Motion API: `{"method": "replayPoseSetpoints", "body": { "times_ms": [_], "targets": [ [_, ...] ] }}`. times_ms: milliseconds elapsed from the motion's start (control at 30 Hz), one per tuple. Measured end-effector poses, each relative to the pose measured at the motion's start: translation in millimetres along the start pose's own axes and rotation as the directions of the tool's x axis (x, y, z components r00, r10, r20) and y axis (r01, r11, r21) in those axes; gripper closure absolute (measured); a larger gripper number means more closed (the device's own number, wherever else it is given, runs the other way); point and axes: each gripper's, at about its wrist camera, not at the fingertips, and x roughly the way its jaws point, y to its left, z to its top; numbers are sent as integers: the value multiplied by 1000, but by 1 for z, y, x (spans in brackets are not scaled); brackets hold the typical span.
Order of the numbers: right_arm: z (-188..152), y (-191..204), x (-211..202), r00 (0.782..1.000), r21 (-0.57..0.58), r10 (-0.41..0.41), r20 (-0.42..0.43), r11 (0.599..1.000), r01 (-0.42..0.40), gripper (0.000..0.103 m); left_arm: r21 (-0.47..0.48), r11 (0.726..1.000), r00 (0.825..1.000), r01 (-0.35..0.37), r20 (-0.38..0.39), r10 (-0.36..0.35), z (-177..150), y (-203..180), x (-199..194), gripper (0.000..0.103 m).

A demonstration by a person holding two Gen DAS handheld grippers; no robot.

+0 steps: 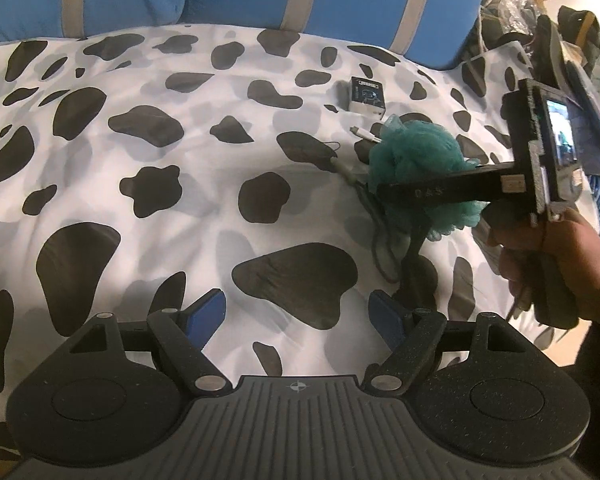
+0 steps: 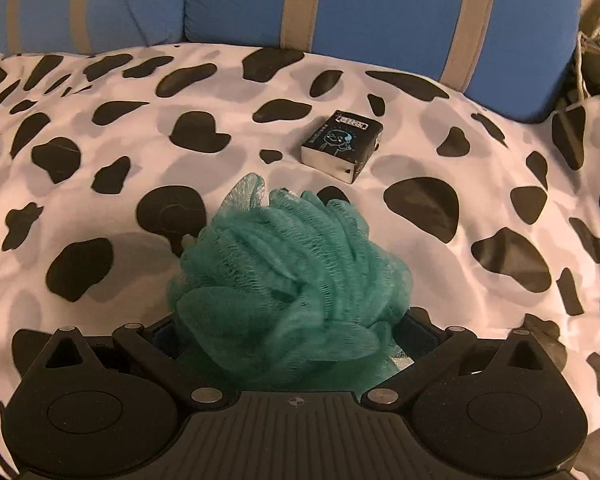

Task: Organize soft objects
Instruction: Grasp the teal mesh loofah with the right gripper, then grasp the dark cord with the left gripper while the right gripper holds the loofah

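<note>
My right claw (image 2: 292,332) is clamped on the teal mesh bath pouf (image 2: 296,276); from its own camera the ruffles swell up and forward out of the jaws and hide both pads, so I see the grip only as mesh bunched between the arms. My left claw (image 1: 296,316) stands wide with nothing between its blue pads (image 1: 206,314), poised over the cow-print bedspread (image 1: 140,184). The left view gives what the right one cannot: my right hand (image 1: 556,268) around the handle, the claw seen side-on, and the pouf (image 1: 420,156) held clear above the bedspread, with a dark cord (image 1: 384,248) drooping beneath it. A white cable (image 1: 366,134) lies on the bedspread behind the pouf. The pouf is a round ball with no clear long axis. Beyond it a small black box (image 2: 340,144) lies flat, and farther back blue cushions (image 2: 420,12) with tan stripes.
</note>
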Motion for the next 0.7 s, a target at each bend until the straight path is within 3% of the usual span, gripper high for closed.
{"method": "replayPoseSetpoints", "body": {
  "times_ms": [267, 700],
  "targets": [
    [0, -22, -11, 998, 112, 66, 24, 991, -68, 25, -8, 1000, 1000, 10, 8, -10, 2, -2, 0, 25],
    [-4, -56, -54, 991, 123, 52, 122, 990, -67, 31, 32, 997, 997, 63, 44, -65, 4, -27, 11, 25]
  ]
}}
